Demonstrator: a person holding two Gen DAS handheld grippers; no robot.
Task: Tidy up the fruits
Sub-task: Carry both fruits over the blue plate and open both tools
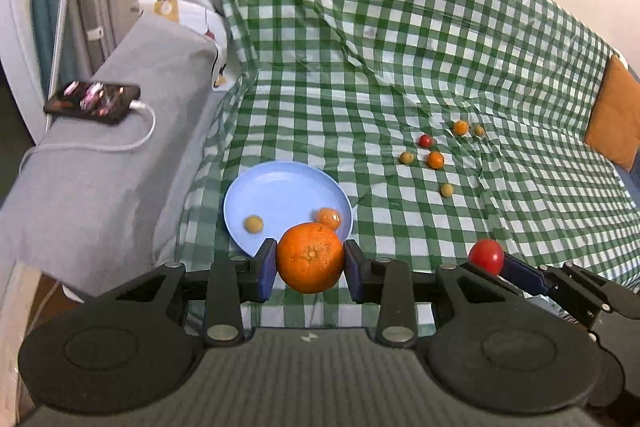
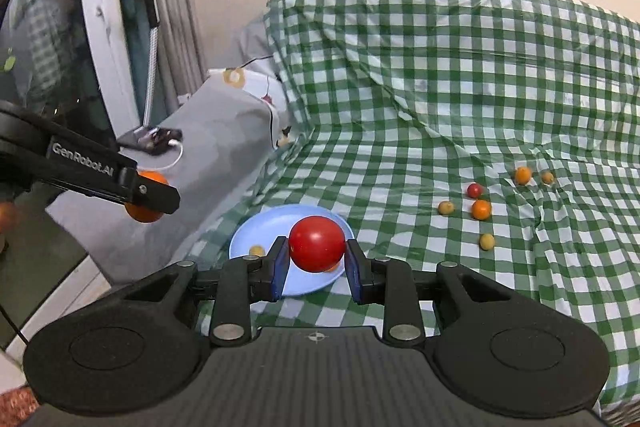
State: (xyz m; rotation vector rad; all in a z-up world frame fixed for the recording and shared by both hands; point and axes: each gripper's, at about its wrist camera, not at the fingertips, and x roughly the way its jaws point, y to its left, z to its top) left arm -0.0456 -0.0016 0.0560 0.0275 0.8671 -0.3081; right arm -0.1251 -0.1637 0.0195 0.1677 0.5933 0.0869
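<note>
My left gripper (image 1: 310, 267) is shut on a large orange (image 1: 311, 257), held just in front of a light blue plate (image 1: 280, 187). The plate holds a small yellow fruit (image 1: 253, 224) and a small orange fruit (image 1: 329, 217). My right gripper (image 2: 316, 261) is shut on a red tomato (image 2: 317, 243), held above the near part of the plate (image 2: 264, 227). The tomato also shows in the left wrist view (image 1: 486, 256). The orange shows in the right wrist view (image 2: 146, 197) at far left. Several small fruits (image 1: 435, 159) lie loose on the checked cloth to the right.
The green-and-white checked cloth (image 1: 360, 67) covers a sofa seat and back. A phone on a charging cable (image 1: 92, 101) lies on the grey armrest at left. An orange cushion (image 1: 614, 119) sits at the far right. A phone holder arm (image 2: 150, 27) stands by the window.
</note>
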